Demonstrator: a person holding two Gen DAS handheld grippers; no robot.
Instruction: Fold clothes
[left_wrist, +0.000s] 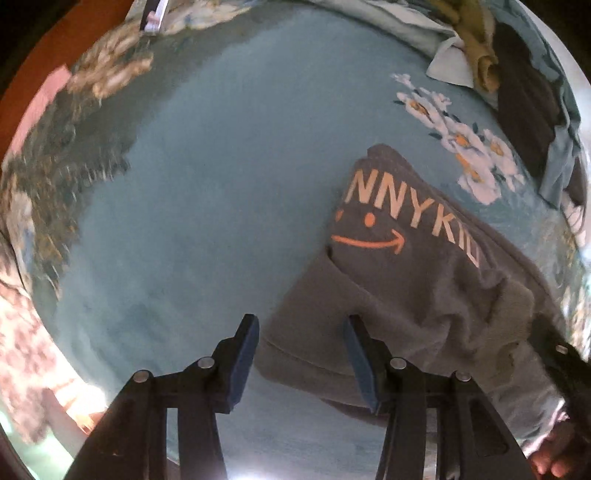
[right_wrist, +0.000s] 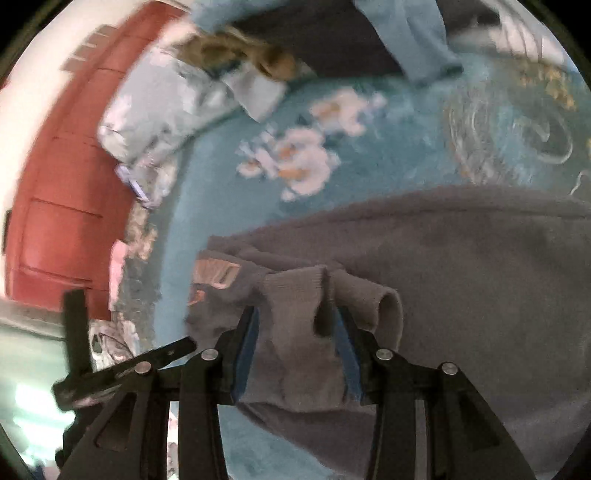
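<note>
Fingers of the right gripper (right_wrist: 295, 328): blue-padded, set a moderate way apart, with a bunched fold of the grey sweatshirt (right_wrist: 461, 266) gathered between the pads; cloth is seen pressing against both pads, though a firm grip cannot be confirmed. Fingers of the left gripper (left_wrist: 299, 332): spread wide, nothing held between them; a ribbed hem of the sweatshirt (left_wrist: 406, 295) is seen beyond the gap, and the right-hand pad overlaps the fabric edge.

Grey sweatshirt: laid crumpled on the teal bedspread (left_wrist: 207, 192), to the right of centre in the left wrist view. Pale lettering (left_wrist: 410, 206) and an orange smile mark (left_wrist: 369, 240) are shown on the upper panel. A ribbed cuff (right_wrist: 384, 314) is curled just beside the right gripper's right pad.

Bedspread: teal, printed with white and orange flowers (left_wrist: 461, 147).

Other clothes: a heap at the far edge of the bed, comprising an olive item (left_wrist: 480, 55), a dark item (left_wrist: 524, 107) and a light blue item (right_wrist: 413, 44).

Surroundings: a red panelled surface (right_wrist: 62, 192) beside the bed. Part of a person's hand (left_wrist: 554, 458) is seen at the lower right of the left wrist view.
</note>
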